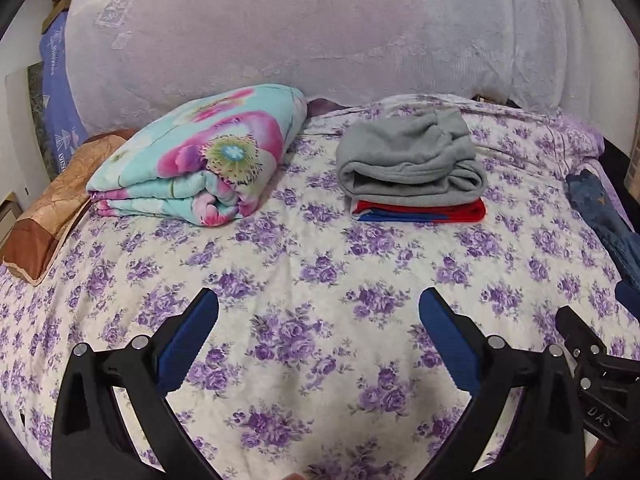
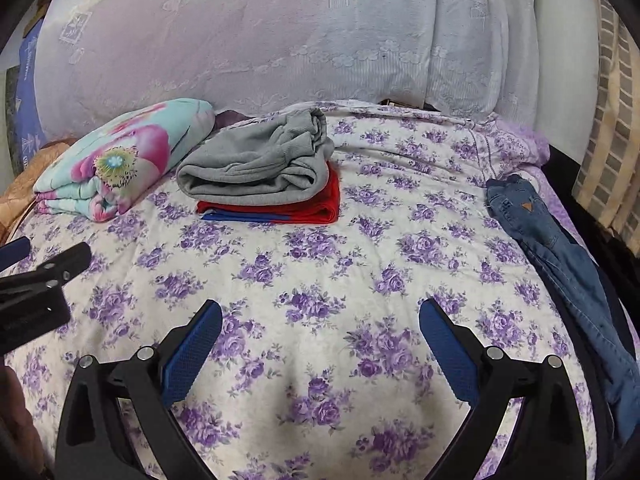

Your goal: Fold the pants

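Note:
Blue jeans (image 2: 560, 256) lie unfolded in a long strip along the right edge of the bed, also seen as blue jeans (image 1: 604, 216) at the far right of the left wrist view. Folded grey pants (image 1: 408, 160) rest on a folded red and blue garment (image 1: 420, 212) at mid-bed; the same grey pants (image 2: 256, 172) sit on the red and blue garment (image 2: 280, 210). My left gripper (image 1: 319, 300) hovers open over bare bedspread. My right gripper (image 2: 320, 310) is open too, empty, left of the jeans. The left gripper's body (image 2: 36, 280) shows at the right view's left edge.
A folded floral quilt (image 1: 200, 160) lies at the back left beside a brown pillow (image 1: 52, 216). A pale lace-covered headboard (image 1: 300, 32) rises behind. The purple-flowered bedspread (image 2: 320, 264) spreads in front of both grippers. A curtain (image 2: 612, 152) hangs at the right.

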### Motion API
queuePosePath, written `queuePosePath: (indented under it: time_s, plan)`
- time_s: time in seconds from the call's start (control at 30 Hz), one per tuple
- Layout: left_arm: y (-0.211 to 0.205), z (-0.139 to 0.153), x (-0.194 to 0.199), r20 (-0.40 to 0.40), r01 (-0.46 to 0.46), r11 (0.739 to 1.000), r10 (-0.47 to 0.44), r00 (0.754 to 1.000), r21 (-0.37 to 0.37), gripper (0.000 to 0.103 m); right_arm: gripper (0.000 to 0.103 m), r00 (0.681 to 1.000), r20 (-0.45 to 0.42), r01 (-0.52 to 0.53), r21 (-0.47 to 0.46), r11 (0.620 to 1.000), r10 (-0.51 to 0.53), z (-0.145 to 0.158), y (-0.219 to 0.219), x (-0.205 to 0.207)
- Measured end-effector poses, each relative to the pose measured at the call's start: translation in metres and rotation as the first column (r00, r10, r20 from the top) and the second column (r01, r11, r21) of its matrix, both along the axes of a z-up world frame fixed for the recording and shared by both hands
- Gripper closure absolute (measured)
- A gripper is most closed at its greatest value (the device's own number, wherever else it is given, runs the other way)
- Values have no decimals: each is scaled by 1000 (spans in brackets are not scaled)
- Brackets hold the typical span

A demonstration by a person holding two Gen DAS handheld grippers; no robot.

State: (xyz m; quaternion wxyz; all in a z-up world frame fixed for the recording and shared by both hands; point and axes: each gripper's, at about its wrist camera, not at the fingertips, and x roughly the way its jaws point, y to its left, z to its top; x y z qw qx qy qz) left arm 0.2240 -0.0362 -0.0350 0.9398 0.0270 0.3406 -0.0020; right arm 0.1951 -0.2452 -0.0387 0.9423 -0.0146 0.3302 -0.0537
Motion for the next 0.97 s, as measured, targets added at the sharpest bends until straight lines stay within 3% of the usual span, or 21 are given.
queuePosePath:
  time_s: [0.97]
  plan:
    - [1, 2, -5, -7, 5, 999, -5, 1000, -49, 5, 4, 1000, 1, 9, 13, 1000, -9, -1, 5, -2]
